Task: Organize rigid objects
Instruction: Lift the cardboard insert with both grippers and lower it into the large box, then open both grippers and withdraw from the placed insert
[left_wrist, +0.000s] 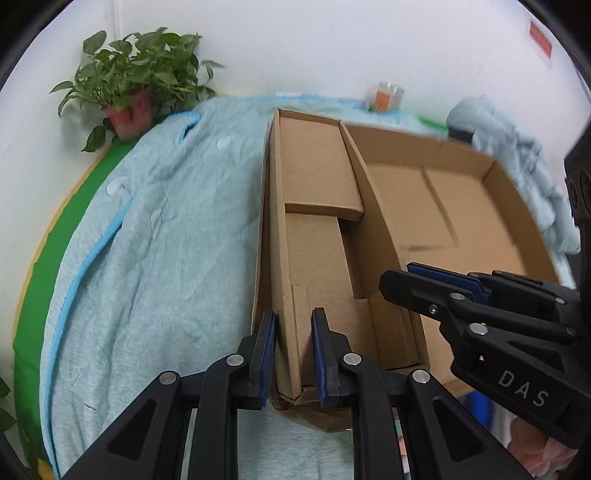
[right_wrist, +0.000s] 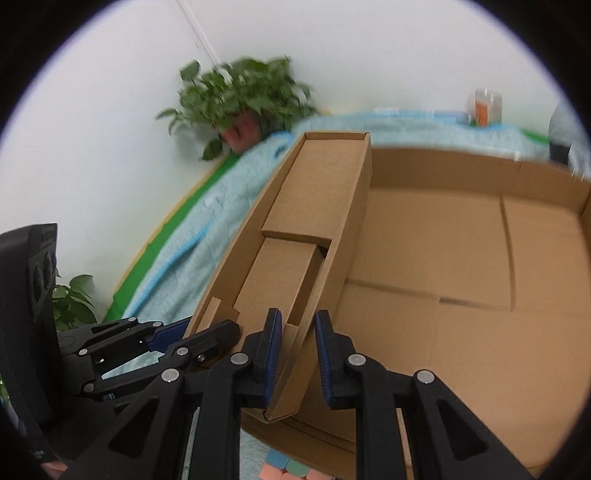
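Starting in the left wrist view, closest to the lens: pinching with the left tool (left_wrist: 293, 332), its blue pads (left_wrist: 269, 350) drawn in tight on the outer long wall of the cardboard box (left_wrist: 461, 206), right at the near corner. Noting the box running lengthwise straight away from the tool, its narrow compartment (left_wrist: 314, 166) just right of the clamped wall and the wide one beyond the divider (left_wrist: 373, 221). Spotting two flat cardboard inserts filling the narrow bay, the wide bay lying bare. Catching the right tool (left_wrist: 399, 277) reaching in from the right onto the same near end, so neither hand standing nearer than the other. Resting the box, seemingly, on a light-blue cloth (left_wrist: 147, 258), with a potted plant (left_wrist: 136, 74) and a small jar (left_wrist: 386, 96) back by the wall.

Moving to the right wrist view, nearest first again: squeezing with the right tool (right_wrist: 297, 328), pads closed on the thin divider (right_wrist: 332, 258) at its near end. Finding the box's long axis leading away and slightly right, the wide bay opening to the right, plain brown corrugated board with crisp folded edges and visible floor flaps. Glimpsing the left tool (right_wrist: 210, 326) just beside, at the outer wall. Making out a few pastel blocks (right_wrist: 284, 467) under the near rim, probably waiting for sorting into the bays
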